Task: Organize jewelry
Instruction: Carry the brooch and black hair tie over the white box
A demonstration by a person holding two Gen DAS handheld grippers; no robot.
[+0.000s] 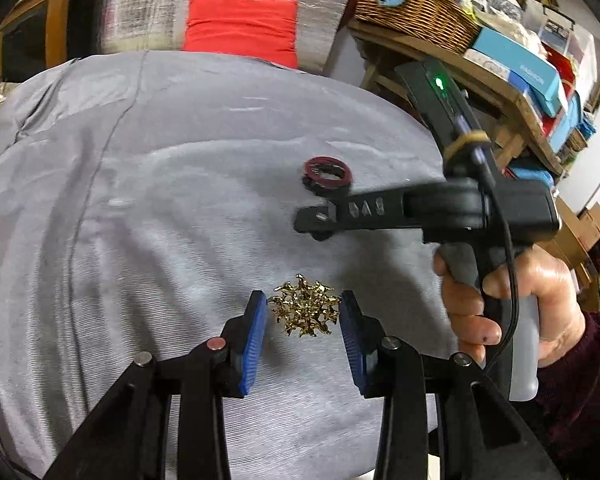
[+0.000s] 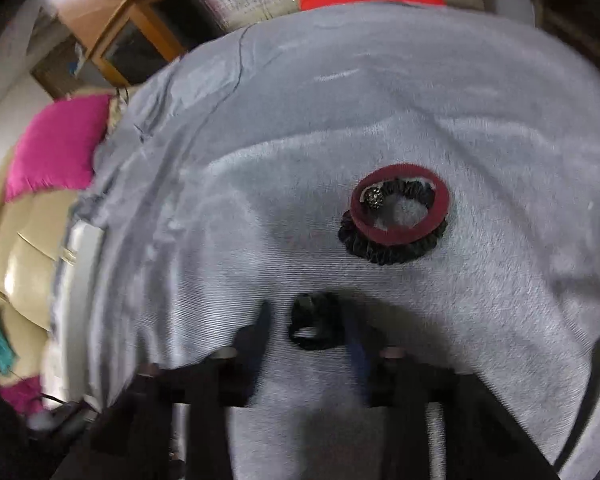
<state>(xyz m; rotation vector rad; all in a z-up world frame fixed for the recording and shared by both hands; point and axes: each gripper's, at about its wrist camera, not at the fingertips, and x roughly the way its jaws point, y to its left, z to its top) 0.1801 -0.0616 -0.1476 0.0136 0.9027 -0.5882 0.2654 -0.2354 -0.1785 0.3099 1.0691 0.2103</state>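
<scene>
A gold branching brooch (image 1: pixel 306 311) lies on the grey cloth (image 1: pixel 140 200), between the blue pads of my open left gripper (image 1: pixel 304 320), which do not touch it. A dark red hair tie (image 1: pixel 327 171) lies on a black scrunchie (image 2: pixel 392 246) farther back; the red tie also shows in the right wrist view (image 2: pixel 400 210). My right gripper (image 1: pixel 316 224) hovers just in front of that pile. In the blurred right wrist view a small black hair tie (image 2: pixel 314 322) sits between the fingers of the right gripper (image 2: pixel 308 320); whether they touch it is unclear.
A red cushion (image 1: pixel 242 28) and silver padding stand behind the cloth. A wooden shelf (image 1: pixel 500 92) with a wicker basket (image 1: pixel 416 12) and boxes is at the right. A pink cushion (image 2: pixel 56 148) lies off the cloth's left edge.
</scene>
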